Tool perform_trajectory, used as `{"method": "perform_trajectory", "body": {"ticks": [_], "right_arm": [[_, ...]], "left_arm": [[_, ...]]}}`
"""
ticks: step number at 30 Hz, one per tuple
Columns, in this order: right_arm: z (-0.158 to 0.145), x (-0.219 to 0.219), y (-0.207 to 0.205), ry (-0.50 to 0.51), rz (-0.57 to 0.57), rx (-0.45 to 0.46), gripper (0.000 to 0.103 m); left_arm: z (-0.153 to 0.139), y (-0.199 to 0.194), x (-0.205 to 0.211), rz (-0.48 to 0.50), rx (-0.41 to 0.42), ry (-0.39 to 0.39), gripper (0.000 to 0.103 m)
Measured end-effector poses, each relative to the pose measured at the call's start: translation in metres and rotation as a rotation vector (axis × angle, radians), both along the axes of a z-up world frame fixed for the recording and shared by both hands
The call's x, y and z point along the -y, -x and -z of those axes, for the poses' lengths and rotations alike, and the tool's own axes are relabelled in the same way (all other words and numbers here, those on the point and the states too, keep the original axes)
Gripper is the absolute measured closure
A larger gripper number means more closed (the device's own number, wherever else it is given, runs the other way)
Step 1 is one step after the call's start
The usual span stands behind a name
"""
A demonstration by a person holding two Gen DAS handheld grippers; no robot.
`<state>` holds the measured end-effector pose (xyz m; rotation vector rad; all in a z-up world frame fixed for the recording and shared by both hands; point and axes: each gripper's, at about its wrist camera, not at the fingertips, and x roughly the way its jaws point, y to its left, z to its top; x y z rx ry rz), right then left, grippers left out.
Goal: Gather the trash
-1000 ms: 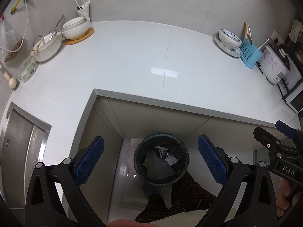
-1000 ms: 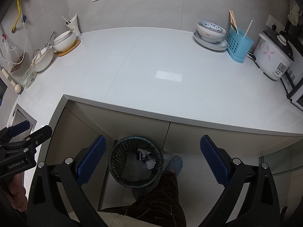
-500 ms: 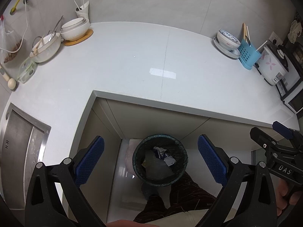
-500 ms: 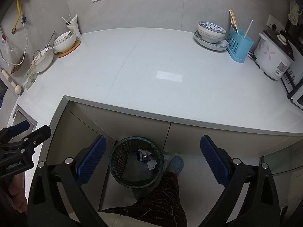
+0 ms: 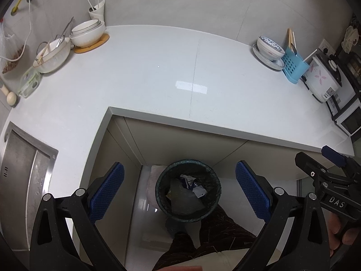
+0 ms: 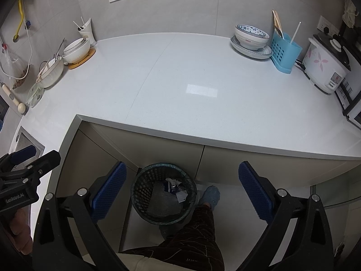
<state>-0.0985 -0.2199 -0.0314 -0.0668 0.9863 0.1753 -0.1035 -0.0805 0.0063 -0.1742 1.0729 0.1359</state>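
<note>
Trash: crumpled white-and-blue wrappers [image 5: 191, 184] are lying inside the dark mesh waste bin [image 5: 162, 180].
Left gripper [image 5: 179, 190]: hovering, jaws spread, empty.
Right gripper [image 6: 180, 189]: hovering, jaws spread, empty.
Bin: standing beneath the white countertop [image 6: 203, 113].

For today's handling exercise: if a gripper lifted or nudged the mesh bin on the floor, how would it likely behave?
The mesh bin looks light: open lattice walls and only a few wrappers inside. Standing upright on smooth tile, it would probably slide when nudged low, or tip if pushed near the rim. Its thin rim may flex under a pinch.

The tongs [image 5: 180, 192] were black with blue ribbed pads [image 5: 252, 192] and silver screws; below them showed dark patterned trousers [image 6: 194, 241].
</note>
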Motion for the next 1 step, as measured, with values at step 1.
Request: {"method": "perform_trajectory", "body": {"ticks": [1], "right_arm": [[0.0000,-0.0003,0.0000,-0.001,0.000,0.000,0.008]], "left_arm": [[0.0000,0.0004,-0.0006,0.001,0.000,0.000,0.006]]}}
